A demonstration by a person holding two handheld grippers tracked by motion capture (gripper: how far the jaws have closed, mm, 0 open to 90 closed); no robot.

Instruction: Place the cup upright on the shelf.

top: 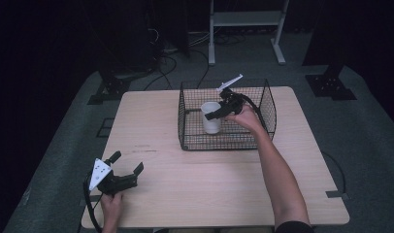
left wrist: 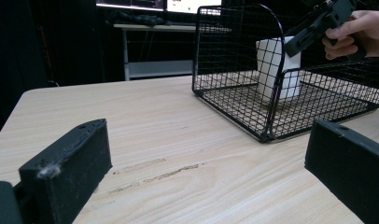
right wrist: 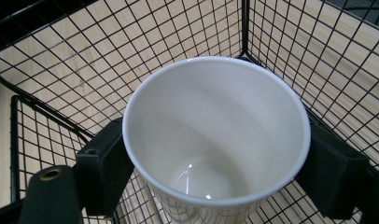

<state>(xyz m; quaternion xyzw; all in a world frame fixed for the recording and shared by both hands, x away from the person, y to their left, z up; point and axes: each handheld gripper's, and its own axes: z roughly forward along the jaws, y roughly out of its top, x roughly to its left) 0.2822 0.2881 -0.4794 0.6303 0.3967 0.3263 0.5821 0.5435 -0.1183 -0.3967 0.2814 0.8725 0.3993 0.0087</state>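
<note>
High view: the right hand-held gripper [top: 215,112] clasps a smooth white tapered cup [top: 211,118] inside a black wire-mesh basket [top: 268,104].

Seen along the right hand-held gripper's own camera, its two black padded jaws press on opposite sides of the cup [right wrist: 215,135] just under the rolled rim, a hold from above that looks chosen to keep the cup upright over the basket's grid floor [right wrist: 71,56]; whether the base rests on the mesh I cannot tell. The cup's glossy inside is empty. Meanwhile the left hand-held gripper [top: 127,162] lies low on the pale wood-grain surface [top: 195,184], well apart from the basket, jaws spread wide with nothing between them, probably parked out of the way. Its blocky pads [left wrist: 75,168] look matte and slightly fuzzy.
</note>
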